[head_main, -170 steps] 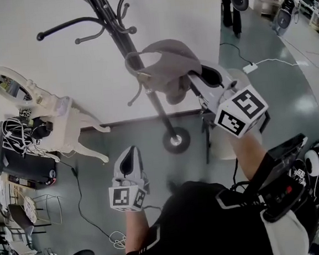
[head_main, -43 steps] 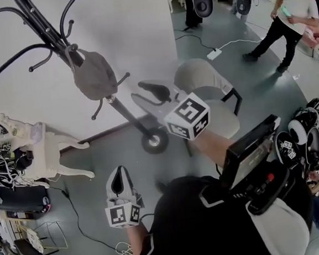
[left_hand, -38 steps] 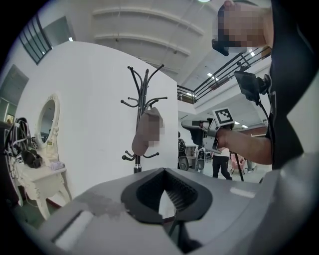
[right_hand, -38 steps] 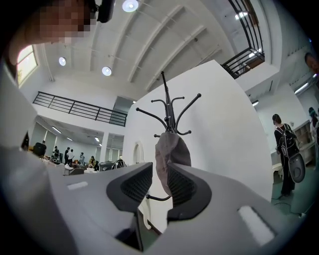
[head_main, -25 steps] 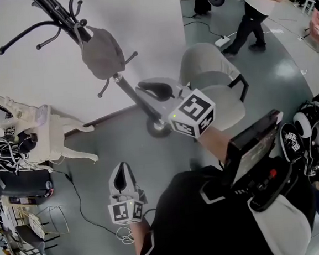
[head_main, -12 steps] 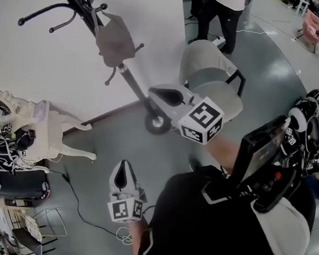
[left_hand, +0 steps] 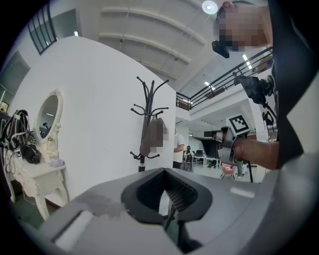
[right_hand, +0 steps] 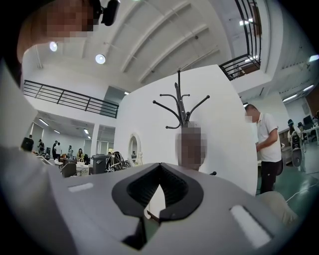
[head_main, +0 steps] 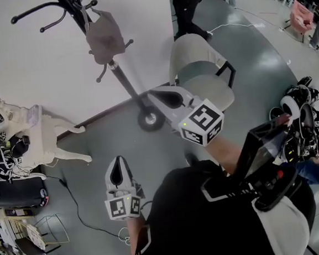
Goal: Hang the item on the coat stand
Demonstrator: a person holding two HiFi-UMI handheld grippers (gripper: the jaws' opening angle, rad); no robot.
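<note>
Grey fabric, soft and slack, makes up the item (head_main: 105, 37): a rounded pouch-like shape that droops from one of the upper hooks of the black coat stand (head_main: 123, 80), its long axis hanging down beside the pole. In both gripper views its surface is obscured, so only the outline against the white wall can be read; no print or fastening can be made out.

The item lies far from both grippers and touches neither. From the right gripper (head_main: 165, 97) it sits farther off and to the left; that gripper is level with the stand's round base and just beside the pale chair (head_main: 199, 76). From the left gripper (head_main: 117, 164) the item is farther off again, almost straight ahead. The right hand is the nearer of the two.

The right gripper's fingers (right_hand: 172, 187) are clenched tip to tip with nothing between them, the stand showing well beyond. The left gripper's fingers (left_hand: 182, 191) are likewise closed and empty.

Judging by how things lie, the hanging looks done: the item's weight rests on the hook alone. Any further move would be a reach far and left by the right hand, and nothing here seems to call for one.
</note>
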